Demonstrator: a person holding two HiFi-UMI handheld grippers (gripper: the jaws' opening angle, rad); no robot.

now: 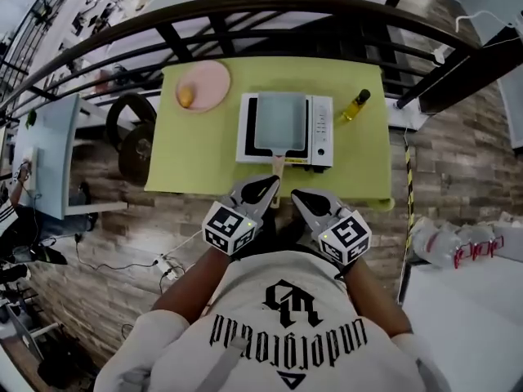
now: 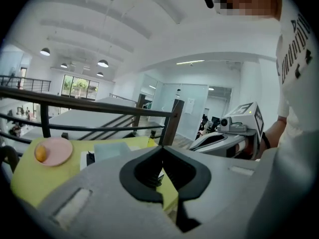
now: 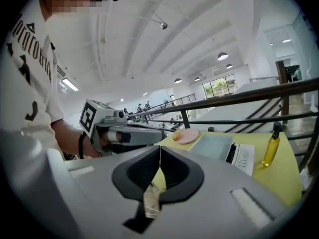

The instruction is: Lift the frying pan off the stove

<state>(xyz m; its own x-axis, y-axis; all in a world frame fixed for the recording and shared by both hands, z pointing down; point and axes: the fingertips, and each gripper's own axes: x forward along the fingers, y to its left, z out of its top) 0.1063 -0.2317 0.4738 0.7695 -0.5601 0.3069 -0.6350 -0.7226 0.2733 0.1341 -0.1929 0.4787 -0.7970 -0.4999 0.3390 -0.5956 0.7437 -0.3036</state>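
Note:
A rectangular pale grey-blue frying pan sits on a white portable stove on the green table. Its wooden handle points toward me. My left gripper hovers shut and empty at the table's near edge, just left of the handle's end. My right gripper is shut and empty beside it, slightly nearer to me. In the left gripper view the shut left gripper faces the pan. The right gripper view shows the shut right gripper with the pan ahead.
A pink plate with a small orange fruit lies at the table's back left. An oil bottle stands right of the stove. A dark curved railing runs behind the table. A white table stands at my right.

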